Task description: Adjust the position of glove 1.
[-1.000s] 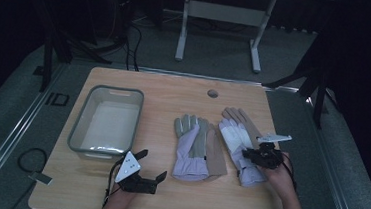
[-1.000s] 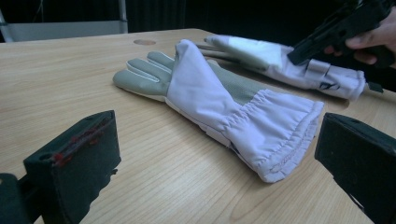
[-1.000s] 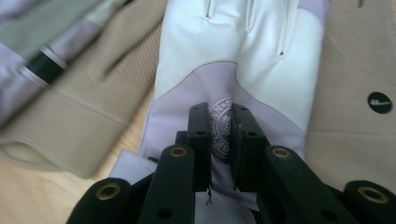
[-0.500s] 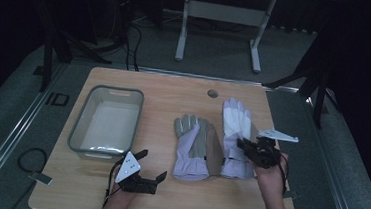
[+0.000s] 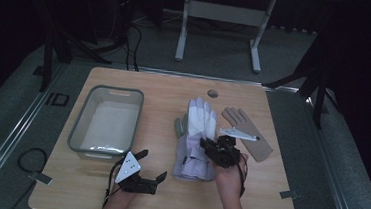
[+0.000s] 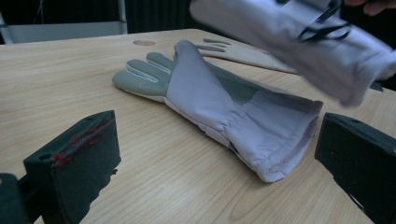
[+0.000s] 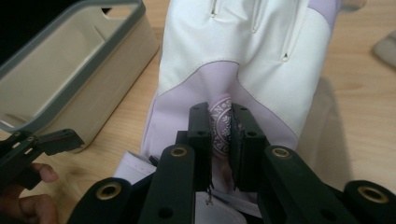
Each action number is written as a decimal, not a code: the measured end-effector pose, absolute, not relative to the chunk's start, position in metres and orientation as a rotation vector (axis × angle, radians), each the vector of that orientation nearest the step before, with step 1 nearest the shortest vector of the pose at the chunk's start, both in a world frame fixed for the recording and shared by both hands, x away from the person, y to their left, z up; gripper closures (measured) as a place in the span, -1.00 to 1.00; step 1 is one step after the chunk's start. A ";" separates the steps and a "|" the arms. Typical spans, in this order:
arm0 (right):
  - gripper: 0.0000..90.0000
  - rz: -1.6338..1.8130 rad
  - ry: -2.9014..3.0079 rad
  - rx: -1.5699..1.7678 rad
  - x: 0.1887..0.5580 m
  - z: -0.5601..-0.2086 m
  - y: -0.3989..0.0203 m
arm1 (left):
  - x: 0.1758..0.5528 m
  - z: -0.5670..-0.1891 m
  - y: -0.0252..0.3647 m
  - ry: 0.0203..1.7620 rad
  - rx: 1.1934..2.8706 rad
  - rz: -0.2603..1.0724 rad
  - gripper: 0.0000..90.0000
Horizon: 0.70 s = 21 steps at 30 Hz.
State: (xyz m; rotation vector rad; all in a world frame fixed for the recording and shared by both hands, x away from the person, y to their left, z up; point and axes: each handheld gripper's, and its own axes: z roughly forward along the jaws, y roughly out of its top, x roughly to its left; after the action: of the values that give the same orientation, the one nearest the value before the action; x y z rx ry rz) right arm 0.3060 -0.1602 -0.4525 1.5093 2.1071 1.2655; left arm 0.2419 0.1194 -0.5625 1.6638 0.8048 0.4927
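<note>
So the right gripper point(image 7: 219, 126) has its two black jaws squeezed nearly together on a fold of the white and lilac glove point(image 7: 243, 60). There's a bit of patterned fabric pinched right in the gap between them, at the wrist end, and the glove's palm and fingers stretch away ahead of the jaws. In the high view the same right gripper point(image 5: 209, 145) sits over the cuff half of that glove point(image 5: 198, 120), whose fingers point to the far side of the table point(image 5: 165, 83).

The left gripper point(image 5: 151, 166) is wide open with nothing in it. In its own view the jaws stand far apart at the bottom corners, and a second glove point(image 6: 219, 112), grey fingers and pale lilac back, lies flat on the table point(image 6: 56, 70) ahead of them, its open cuff nearest the gap and closer to the jaw on the right of that view. It's not touching either jaw. The held glove point(image 6: 299, 42) hangs in the air above and beyond it, blurry, so I can't tell how high.

A tan glove point(image 5: 247, 134) lies flat off to the right of the right gripper's jaws, apart from them. A grey-rimmed bin point(image 5: 106, 123) sits beyond the left gripper's jaws, and in the right gripper view that bin point(image 7: 70, 70) is off to the left of the jaws.
</note>
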 end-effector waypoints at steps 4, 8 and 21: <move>0.78 1.196 2.094 1.554 0.311 -0.461 -0.146 | 0.242 -0.562 0.119 0.800 1.668 0.494 -1.00; 0.78 1.168 2.088 1.571 0.318 -0.466 -0.136 | 0.242 -0.562 0.119 0.800 1.670 0.489 -1.00; 0.77 1.077 2.069 1.627 0.327 -0.502 -0.118 | 0.242 -0.562 0.118 0.803 1.674 0.490 -1.00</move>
State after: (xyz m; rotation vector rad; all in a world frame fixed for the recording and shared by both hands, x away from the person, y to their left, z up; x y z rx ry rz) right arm 0.3265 -0.1181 -0.5024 1.6270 2.0693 1.0770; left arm 0.2423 0.1185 -0.5623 1.6742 0.8034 0.4904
